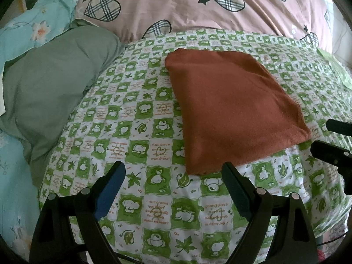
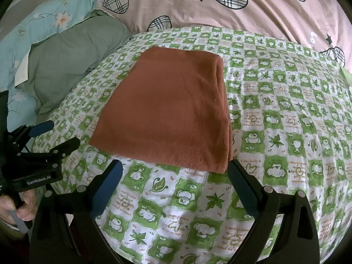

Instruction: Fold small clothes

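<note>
Grippers (image 1: 173, 171) above green-checked bedsheet (image 1: 136, 132)

Rust-brown cloth (image 2: 167, 112) lies folded flat, rectangular, on green-checked sheet (image 2: 275, 136).

left wrist view: low over the near left of the green checked sheet (image 1: 136, 118), facing far | right wrist view: same height, near right, facing far, left gripper (image 2: 58, 135) at its left edge | shared: folded rust cloth (image 1: 231, 110) close ahead, pink quilt (image 2: 253, 15) far
</note>
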A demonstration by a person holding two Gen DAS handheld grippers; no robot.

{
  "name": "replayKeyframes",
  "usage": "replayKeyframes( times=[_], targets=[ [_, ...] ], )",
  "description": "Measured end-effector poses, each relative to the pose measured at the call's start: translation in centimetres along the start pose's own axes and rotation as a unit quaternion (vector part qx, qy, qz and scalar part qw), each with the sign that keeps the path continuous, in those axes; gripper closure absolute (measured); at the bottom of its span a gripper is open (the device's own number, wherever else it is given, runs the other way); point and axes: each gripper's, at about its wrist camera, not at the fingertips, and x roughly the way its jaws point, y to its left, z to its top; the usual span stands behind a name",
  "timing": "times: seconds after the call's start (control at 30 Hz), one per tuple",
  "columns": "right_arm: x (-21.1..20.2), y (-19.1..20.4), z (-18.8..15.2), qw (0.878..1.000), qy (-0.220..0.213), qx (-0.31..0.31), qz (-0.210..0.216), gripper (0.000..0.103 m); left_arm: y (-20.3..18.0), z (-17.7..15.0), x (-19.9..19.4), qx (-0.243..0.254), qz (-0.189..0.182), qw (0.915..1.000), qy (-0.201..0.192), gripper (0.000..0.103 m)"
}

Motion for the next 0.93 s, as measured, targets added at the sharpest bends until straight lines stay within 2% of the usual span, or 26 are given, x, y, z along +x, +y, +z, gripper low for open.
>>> replayKeyframes(
  times=[0.23,0.53,0.93],
  targets=[
    [0.1,-0.6,0.9,1.000,0.000,-0.008,-0.004,0.007,-0.2,0.6,0.7,0.009,0.006,0.9999,0.004,0.013],
    [0.4,-1.9,2.5,1.000,-0.006,-0.006,-0.009,0.007,-0.6,2.3,1.1,0.023,0.018,0.9995,-0.012,0.013],
    [2.2,-3.0,3.6,1.000,0.002,-0.001,0.001,0.007,-0.7,3.8,2.2,0.014,0.019,0.9997,-0.008,0.013]
  ],
)
